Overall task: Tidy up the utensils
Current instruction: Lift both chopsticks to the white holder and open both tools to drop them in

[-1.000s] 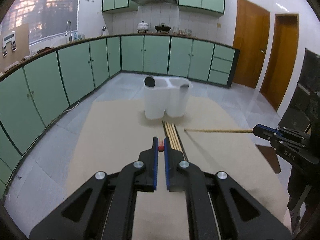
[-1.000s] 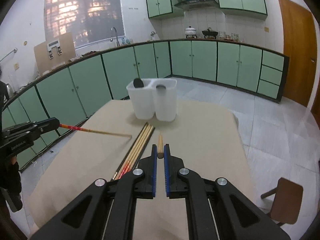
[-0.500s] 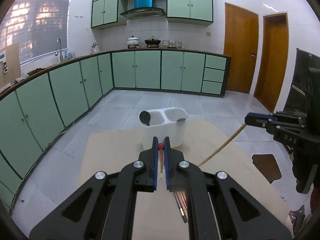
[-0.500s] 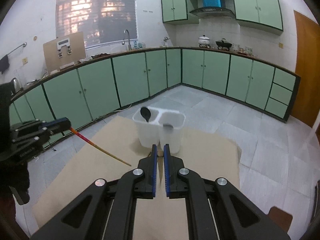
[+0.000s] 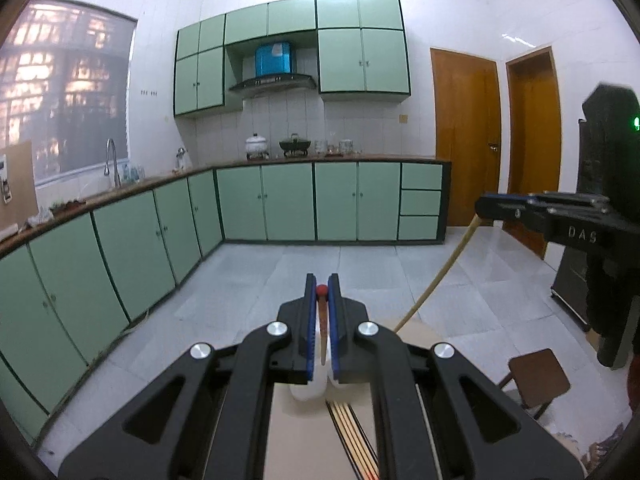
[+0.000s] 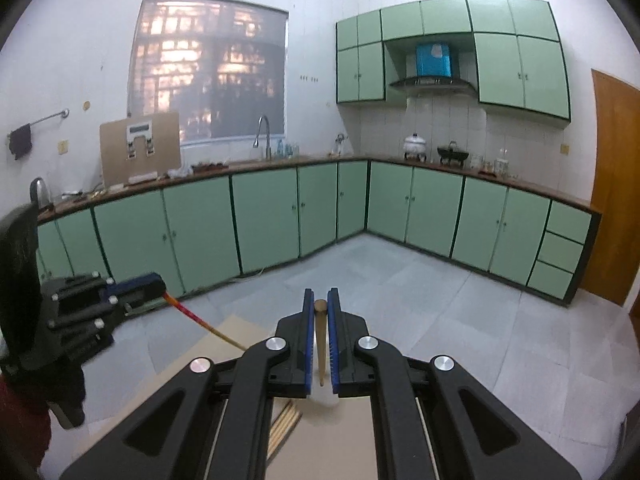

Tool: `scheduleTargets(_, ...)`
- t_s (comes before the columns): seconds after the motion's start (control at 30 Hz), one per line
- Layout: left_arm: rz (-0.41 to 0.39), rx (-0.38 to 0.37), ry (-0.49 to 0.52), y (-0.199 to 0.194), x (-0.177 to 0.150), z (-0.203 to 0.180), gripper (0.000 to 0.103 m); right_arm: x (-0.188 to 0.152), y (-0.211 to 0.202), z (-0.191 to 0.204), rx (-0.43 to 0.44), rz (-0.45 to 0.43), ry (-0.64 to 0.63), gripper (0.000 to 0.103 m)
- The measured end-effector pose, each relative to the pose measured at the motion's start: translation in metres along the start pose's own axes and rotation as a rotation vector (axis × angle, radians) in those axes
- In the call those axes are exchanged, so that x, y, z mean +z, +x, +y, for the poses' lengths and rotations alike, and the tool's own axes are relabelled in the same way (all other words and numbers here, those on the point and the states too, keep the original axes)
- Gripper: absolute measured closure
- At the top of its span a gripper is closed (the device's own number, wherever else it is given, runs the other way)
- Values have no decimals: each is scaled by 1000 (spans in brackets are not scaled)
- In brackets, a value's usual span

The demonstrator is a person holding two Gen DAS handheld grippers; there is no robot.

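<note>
My left gripper (image 5: pixel 321 289) is shut on a red-tipped chopstick (image 5: pixel 321 320) that hangs down between its fingers. It also shows in the right wrist view (image 6: pixel 158 288) with the red-and-tan chopstick (image 6: pixel 204 324) slanting down. My right gripper (image 6: pixel 320 304) is shut on a plain wooden chopstick (image 6: pixel 320 340); it also shows in the left wrist view (image 5: pixel 486 206) with its chopstick (image 5: pixel 436 276) slanting down to the table. The white utensil holder (image 5: pixel 308 392) is mostly hidden under the left gripper. Several chopsticks (image 5: pixel 354 436) lie in a row on the table.
The beige table (image 5: pixel 300 448) lies below both grippers. Green kitchen cabinets (image 5: pixel 280 200) run along the far walls. A brown stool (image 5: pixel 538 376) stands on the floor at the right. Wooden doors (image 5: pixel 464 136) are at the back right.
Both grippers have risen and tilted upward with their chopsticks. The holder and the table have dropped to the bottom of each view, and the chopsticks now hang more steeply.
</note>
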State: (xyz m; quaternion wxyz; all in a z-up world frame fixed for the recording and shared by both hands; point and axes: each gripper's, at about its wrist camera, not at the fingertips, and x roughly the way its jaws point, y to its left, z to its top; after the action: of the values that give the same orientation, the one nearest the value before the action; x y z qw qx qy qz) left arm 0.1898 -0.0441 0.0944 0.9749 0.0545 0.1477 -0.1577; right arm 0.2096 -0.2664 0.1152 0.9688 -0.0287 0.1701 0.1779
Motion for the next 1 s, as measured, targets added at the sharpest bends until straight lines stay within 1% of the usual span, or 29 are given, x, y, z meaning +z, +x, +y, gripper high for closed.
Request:
scheduleTargets(0.07,-7,5,4,14,5,0,98,8,11,-1,-21,-14,-9,97)
scheduleTargets(0.13,-4,2,-9,31,7,0,98,10,26,-3,-30,-7,-4,97)
scheduleTargets(0.2,7,-12,-36,50,5,4,98,7,51,-6,-37,15,10,97)
scheduleTargets(0.3,52,-7,-67,80,-6,11,98,-1,82,-13,-47,52,38,97)
scheduleTargets(0.4,92,25,-76,107,-16,18,98,-14,110,-17,-54,91,51,97)
scheduleTargets(0.57,151,33,-86,135,-31,27,97,-32,140,-17,-67,156,35,96)
scheduleTargets(0.67,170,37,-104,139,-38,31,97,-39,147,-21,-63,180,58,95)
scheduleTargets(0.73,173,34,-116,136,-40,34,93,-43,144,-25,-67,181,75,90)
scheduleTargets(0.77,172,34,-121,134,-41,36,86,-44,142,-27,-73,179,81,84)
scheduleTargets(0.8,169,38,-124,130,-41,38,77,-46,138,-29,-83,175,88,79)
scheduleTargets(0.87,158,49,-127,122,-42,40,67,-48,128,-33,-98,168,97,74)
scheduleTargets(0.9,152,53,-132,115,-43,42,64,-49,122,-35,-105,160,99,67)
scheduleTargets(0.93,148,53,-139,108,-45,43,63,-51,117,-35,-111,154,101,63)
scheduleTargets(0.97,148,53,-146,104,-47,45,57,-55,107,-36,-130,145,102,54)
scheduleTargets(1.0,147,56,-153,97,-50,46,53,-59,101,-36,-143,141,103,49)
